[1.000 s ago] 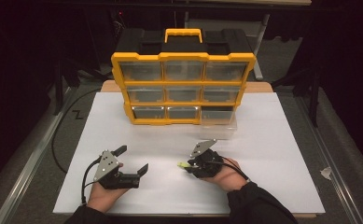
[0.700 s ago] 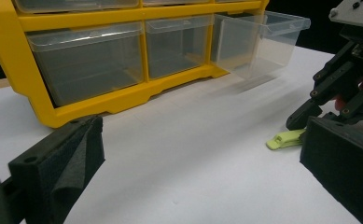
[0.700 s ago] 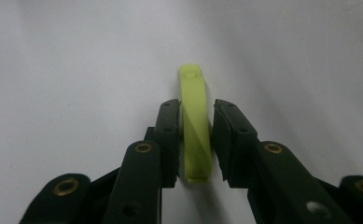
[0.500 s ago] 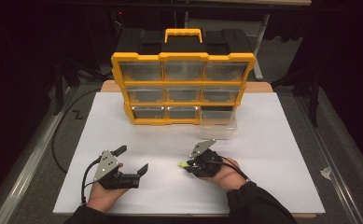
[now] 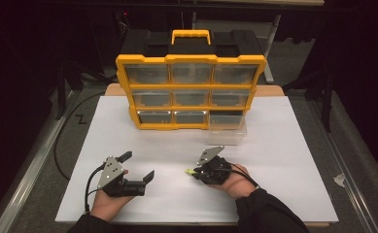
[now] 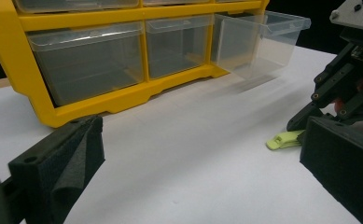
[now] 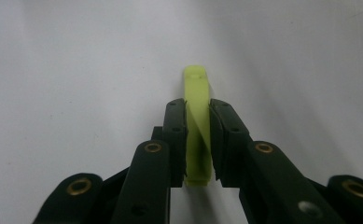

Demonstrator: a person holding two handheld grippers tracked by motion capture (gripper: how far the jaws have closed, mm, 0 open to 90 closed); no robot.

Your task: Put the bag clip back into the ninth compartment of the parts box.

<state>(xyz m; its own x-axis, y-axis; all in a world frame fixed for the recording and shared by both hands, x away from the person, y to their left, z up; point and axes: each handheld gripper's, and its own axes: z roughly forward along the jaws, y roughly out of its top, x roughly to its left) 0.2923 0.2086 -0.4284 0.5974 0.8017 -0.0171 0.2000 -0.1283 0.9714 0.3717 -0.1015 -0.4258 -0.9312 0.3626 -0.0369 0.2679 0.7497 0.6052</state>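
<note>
In the lower middle of the high view the right gripper (image 5: 195, 172) rests on the white counter (image 5: 283, 160) with its jaws clenched on a small lime-green clip (image 5: 190, 171). They have just been closing, and the right gripper view shows the clip (image 7: 198, 126) standing on edge between the two pads, both sides pressed against it and its rounded tip poking out past them toward the top of the frame. The clip lies low on the counter, so the pick looks made but the lift not yet begun.

At the lower left of the high view the left gripper (image 5: 139, 166) sits idle, its jaws released and spread wide with nothing between them. Its own view shows the clip (image 6: 284, 138) at the right edge, well apart from those jaws.

Toward the top centre stands the yellow organizer (image 5: 190, 82) with its rows of clear drawers. The bottom-right drawer (image 5: 227, 127) is pulled out and stands on the counter just in front of its slot; in the left gripper view it (image 6: 258, 42) looks empty.

Judging from this layout, the drawer is already open and the clip is gripped. What appears to remain is carrying the clip up the frame to the open drawer, dropping it in, and probably pushing the drawer back into the organizer.
</note>
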